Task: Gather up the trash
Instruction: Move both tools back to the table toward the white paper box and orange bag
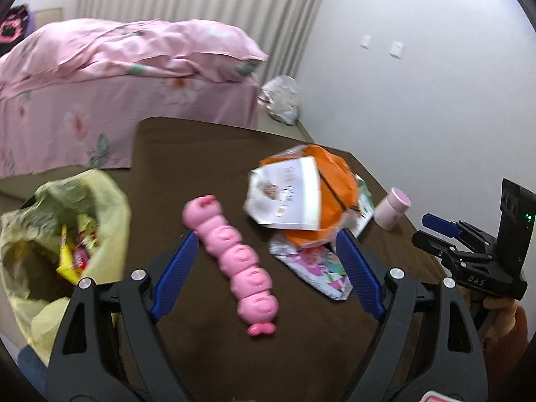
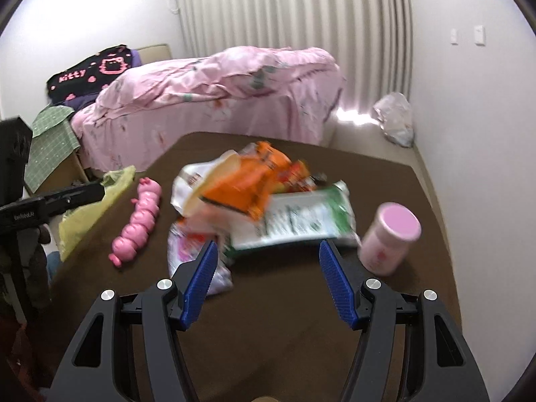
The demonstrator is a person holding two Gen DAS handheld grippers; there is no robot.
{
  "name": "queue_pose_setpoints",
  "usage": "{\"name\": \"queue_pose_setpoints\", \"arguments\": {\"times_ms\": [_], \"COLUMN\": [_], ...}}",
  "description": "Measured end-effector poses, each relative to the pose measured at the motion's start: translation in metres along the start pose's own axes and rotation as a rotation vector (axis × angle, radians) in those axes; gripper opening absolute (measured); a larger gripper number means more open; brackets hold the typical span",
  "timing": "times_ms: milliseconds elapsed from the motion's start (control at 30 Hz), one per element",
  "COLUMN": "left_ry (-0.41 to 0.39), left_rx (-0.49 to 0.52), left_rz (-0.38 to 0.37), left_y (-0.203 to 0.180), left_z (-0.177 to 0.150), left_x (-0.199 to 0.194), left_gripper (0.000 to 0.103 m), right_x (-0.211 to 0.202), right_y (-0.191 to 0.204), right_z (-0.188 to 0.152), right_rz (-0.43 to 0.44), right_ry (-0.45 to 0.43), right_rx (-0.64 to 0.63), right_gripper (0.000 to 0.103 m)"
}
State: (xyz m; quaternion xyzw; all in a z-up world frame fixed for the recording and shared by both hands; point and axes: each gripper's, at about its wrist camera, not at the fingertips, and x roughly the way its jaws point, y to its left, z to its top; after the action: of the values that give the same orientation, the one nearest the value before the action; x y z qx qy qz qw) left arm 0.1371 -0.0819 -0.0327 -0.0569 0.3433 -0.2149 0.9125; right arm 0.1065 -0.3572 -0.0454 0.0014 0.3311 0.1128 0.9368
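Two hand-held grippers hover over a brown table in a bedroom, where a heap of snack wrappers waits beside a yellow-green trash bag. The left gripper has its blue fingers spread wide and holds nothing; between them lie a pink segmented pig toy and the near edge of a silvery cartoon-printed wrapper. Above that wrapper sits an orange-and-white snack bag, the top of the pile. The trash bag hangs open at the table's left edge, with yellow and red wrappers already visible inside. The right gripper is likewise spread apart and empty, its tips just short of a green-and-white wrapper lying at the front of the heap (motion blur smears the pile in this view). A pink-lidded round container stands to the right of the wrappers, near the right finger. Behind the table a bed carries a rumpled pink floral quilt, and a crumpled white plastic bag rests on the floor by the pleated curtain.
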Motion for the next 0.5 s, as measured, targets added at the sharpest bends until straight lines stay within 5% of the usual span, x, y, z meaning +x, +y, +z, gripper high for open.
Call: {"name": "queue_pose_setpoints", "arguments": {"times_ms": [267,500], "left_ry": [0.03,0.003], "left_rx": [0.061,-0.044], "left_rz": [-0.046,0.057], "left_y": [-0.035,-0.009], "left_z": [0.016,0.029], "left_x": [0.04,0.052], "left_gripper": [0.08,0.08], "right_x": [0.0,0.002], "right_y": [-0.021,-0.017], "right_z": [-0.018,-0.013], "right_rz": [-0.095,-0.033], "right_ry": [-0.002,-0.019], "right_rx": [0.039,0.043], "right_gripper": [0.06,0.06]}}
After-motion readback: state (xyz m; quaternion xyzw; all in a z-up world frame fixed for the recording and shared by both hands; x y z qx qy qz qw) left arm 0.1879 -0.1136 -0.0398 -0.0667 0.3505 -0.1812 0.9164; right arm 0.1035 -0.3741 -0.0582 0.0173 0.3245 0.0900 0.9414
